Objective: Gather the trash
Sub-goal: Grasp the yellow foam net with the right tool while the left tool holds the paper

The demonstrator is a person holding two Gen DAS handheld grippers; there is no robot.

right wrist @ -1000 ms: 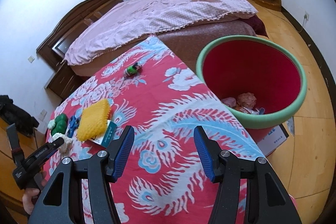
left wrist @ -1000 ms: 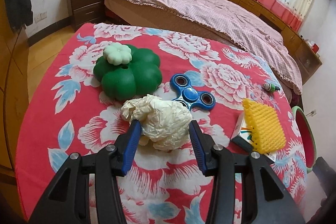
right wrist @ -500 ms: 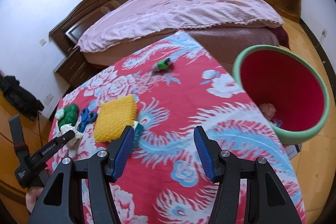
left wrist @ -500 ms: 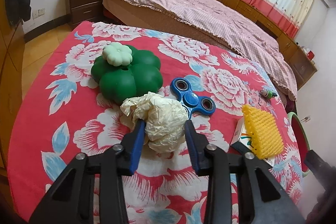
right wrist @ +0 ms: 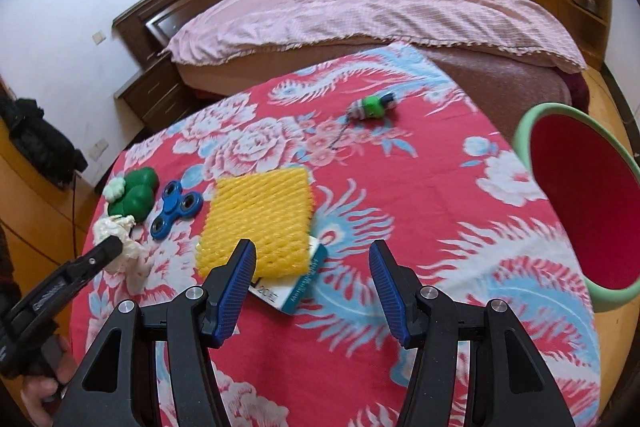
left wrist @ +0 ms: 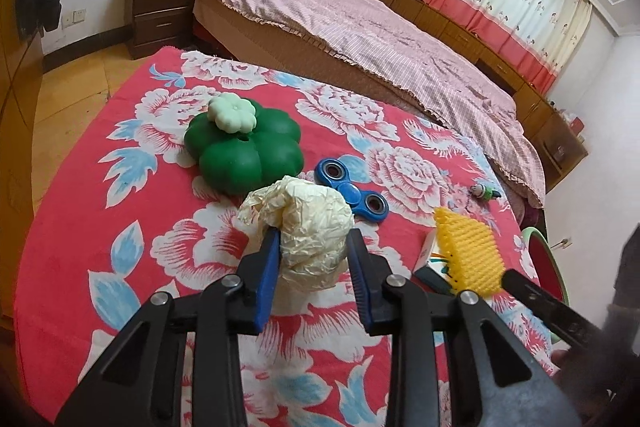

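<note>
"20" on the white face of the teal box [right wrist: 294, 293] under yellow foam netting [right wrist: 258, 219].

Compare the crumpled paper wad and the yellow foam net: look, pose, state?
The crumpled paper wad is cream, balled up and wrinkled; the yellow foam net is bright yellow, flat and ribbed. The wad sits between the closing jaws of the left gripper; the net lies ungripped, partly on a small box, with the right gripper open above. Both are over the floral cloth.

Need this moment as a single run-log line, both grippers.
left gripper: jaws closing on crumpled paper wad | right gripper: open, empty, near yellow foam net | bin: at table edge
</note>
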